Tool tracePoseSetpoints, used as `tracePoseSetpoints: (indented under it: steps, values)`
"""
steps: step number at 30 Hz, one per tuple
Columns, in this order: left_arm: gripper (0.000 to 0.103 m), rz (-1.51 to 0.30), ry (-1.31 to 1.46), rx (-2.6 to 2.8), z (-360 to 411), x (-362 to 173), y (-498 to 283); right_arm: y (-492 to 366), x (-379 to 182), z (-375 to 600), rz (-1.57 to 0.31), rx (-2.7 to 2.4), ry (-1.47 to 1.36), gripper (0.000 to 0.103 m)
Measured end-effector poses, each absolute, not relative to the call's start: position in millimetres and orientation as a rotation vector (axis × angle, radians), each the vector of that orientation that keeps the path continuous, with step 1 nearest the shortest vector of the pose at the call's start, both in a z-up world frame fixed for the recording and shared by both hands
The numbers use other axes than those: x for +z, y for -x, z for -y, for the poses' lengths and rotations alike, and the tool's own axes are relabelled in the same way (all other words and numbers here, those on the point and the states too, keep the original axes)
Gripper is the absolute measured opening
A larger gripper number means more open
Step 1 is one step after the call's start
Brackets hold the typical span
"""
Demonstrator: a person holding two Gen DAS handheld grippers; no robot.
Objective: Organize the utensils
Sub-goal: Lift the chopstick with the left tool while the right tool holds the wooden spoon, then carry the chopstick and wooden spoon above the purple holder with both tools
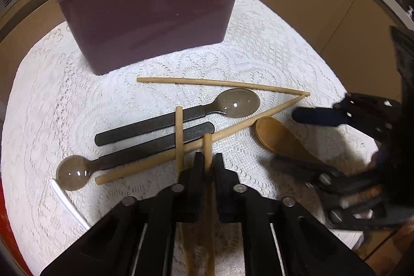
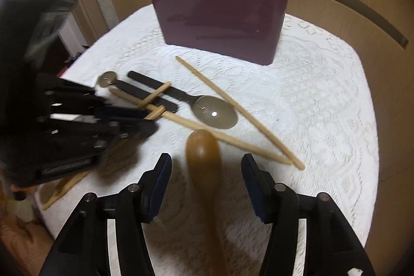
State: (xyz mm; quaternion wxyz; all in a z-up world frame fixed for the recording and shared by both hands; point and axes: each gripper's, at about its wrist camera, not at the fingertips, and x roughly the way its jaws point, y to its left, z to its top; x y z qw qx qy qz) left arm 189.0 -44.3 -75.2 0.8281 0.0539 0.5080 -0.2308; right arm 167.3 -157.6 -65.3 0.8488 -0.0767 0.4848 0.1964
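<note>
Sorting utensils on lace cloth [image 1: 258,56].
Left gripper [image 1: 208,159] clamped on chopstick [image 1: 207,144]; right gripper [image 2: 207,170] spread wide around wooden spoon [image 2: 204,154].

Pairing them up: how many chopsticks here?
4. Far chopstick by the purple holder; diagonal chopstick meeting its end; clamped chopstick in the left gripper; fourth chopstick just beside it. The holder may hide more.

Table [image 2: 336,100] was covered by white lace cloth [image 1: 258,56] — purple holder [image 1: 155,22], spoons [image 1: 233,102], chopsticks [image 1: 220,82] laid on it.
</note>
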Motion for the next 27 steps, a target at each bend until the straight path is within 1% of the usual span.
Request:
tracePoseSetpoints:
  steps: [2, 4, 5, 6, 11, 14, 17, 21, 23, 27]
  values:
    - [0.007, -1.069, -0.073, -0.485, 37.3, -74.1, -185.1, -169.7, -66.7, 154.1, -1.015, 0.397, 0.189, 0.053]
    - [0.007, -1.041, -0.051, -0.462, 31.2, -71.9, -179.2, -170.2, -69.4, 148.6, -1.018, 0.399, 0.222, 0.042]
    - [0.007, -1.021, -0.039, -0.446, 28.2, -69.9, -175.4, -170.5, -71.2, 146.1, -1.021, 0.391, 0.245, 0.032]
    - [0.007, -1.004, -0.033, -0.436, 25.9, -67.7, -171.9, -168.9, -70.0, 143.5, -1.009, 0.387, 0.265, 0.028]
    - [0.007, -0.895, 0.005, -0.415, 14.6, -41.8, -149.5, -157.6, -53.1, 143.2, -0.97, 0.367, 0.254, 0.027]
    - [0.007, -0.806, 0.046, -0.419, 3.6, -11.4, -132.7, -146.4, -28.2, 151.1, -0.917, 0.374, 0.19, 0.027]
    - [0.007, -0.691, 0.081, -0.432, -6.4, 31.4, -119.7, -132.5, 14.7, 160.4, -0.822, 0.385, 0.111, 0.027]
    - [0.007, -0.515, 0.1, -0.462, -14.8, 102.8, -116.0, -116.9, 98.6, 164.6, -0.602, 0.396, 0.072, 0.027]
    - [0.007, -0.399, 0.086, -0.456, -16.4, 145.0, -116.7, -118.2, 146.5, 168.1, -0.492, 0.413, 0.045, 0.027]
    - [0.007, -0.214, 0.048, -0.419, -14.6, 209.6, -128.5, -135.5, 213.1, 171.2, -0.325, 0.412, 0.022, 0.027]
